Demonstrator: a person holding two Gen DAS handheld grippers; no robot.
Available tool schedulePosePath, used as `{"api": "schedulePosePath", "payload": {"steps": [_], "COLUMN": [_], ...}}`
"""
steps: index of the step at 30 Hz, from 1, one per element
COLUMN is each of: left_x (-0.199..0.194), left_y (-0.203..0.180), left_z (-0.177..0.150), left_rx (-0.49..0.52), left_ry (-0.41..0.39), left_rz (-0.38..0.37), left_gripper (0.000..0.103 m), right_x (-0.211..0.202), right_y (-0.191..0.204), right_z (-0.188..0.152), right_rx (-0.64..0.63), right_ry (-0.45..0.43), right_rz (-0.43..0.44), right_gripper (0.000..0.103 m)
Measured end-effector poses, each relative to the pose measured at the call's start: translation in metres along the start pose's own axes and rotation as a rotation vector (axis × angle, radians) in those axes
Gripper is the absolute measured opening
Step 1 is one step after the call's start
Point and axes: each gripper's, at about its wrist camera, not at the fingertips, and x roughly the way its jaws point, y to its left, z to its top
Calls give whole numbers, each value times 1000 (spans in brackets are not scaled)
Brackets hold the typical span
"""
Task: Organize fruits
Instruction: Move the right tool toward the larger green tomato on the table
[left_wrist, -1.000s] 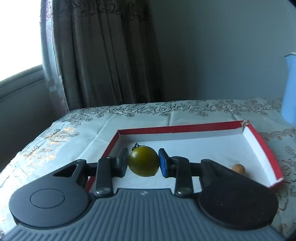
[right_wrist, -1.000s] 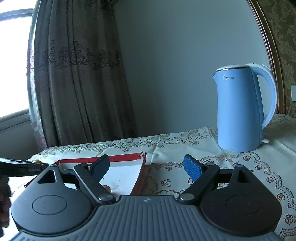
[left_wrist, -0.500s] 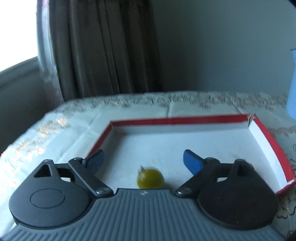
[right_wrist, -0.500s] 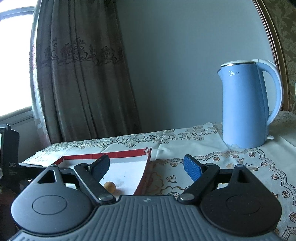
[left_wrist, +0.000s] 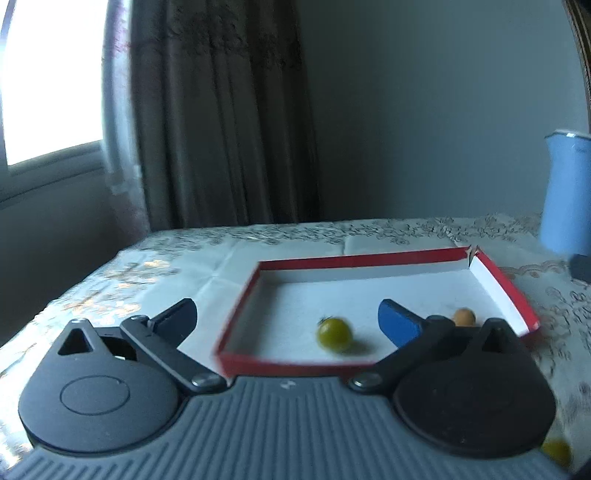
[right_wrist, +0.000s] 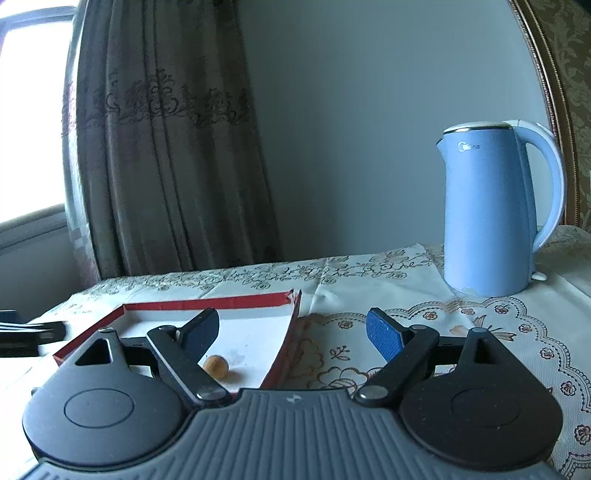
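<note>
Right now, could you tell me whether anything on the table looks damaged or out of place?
The red box has a torn, split far right corner. One green fruit lies outside it on the tablecloth.

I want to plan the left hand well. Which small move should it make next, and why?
Probably swing the left gripper toward the green fruit lying on the tablecloth outside the red tray. Its jaws have just been opening and hold nothing; the other green fruit and a small orange fruit already lie inside the tray.
</note>
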Motion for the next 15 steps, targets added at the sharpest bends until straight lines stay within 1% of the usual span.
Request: {"api": "schedulePosePath", "payload": {"steps": [3, 5, 6, 7, 8, 12, 14, 15], "left_x": [-31, -45, -52, -56, -60, -62, -55, -53], "left_y": [29, 43, 48, 53, 59, 78, 86, 91], "left_z": [-22, -38, -46, -53, -60, -78, -80, -80], "left_rx": [-32, -41, -37, -37, -41, -92, -132, -155], "left_ry": [-14, -18, -19, -15, -3, 40, 88, 99], "left_rz": [19, 54, 72, 85, 89, 84, 69, 67], "left_gripper": [103, 103, 103, 103, 103, 103, 103, 103], "right_x": [-6, -12, -15, -17, -20, -38, -49, -54], "right_y": [6, 10, 13, 15, 18, 38, 46, 49], "right_z": [0, 1, 1, 2, 2, 0, -5, -10], "right_rx": [-34, -62, -73, -77, -87, -154, -174, -183], "right_ry": [-12, -28, -24, -10, 9, 47, 80, 98], "right_rz": [5, 19, 31, 48, 67, 87, 102, 110], "right_gripper": [87, 87, 90, 96, 97, 97, 97, 97]}}
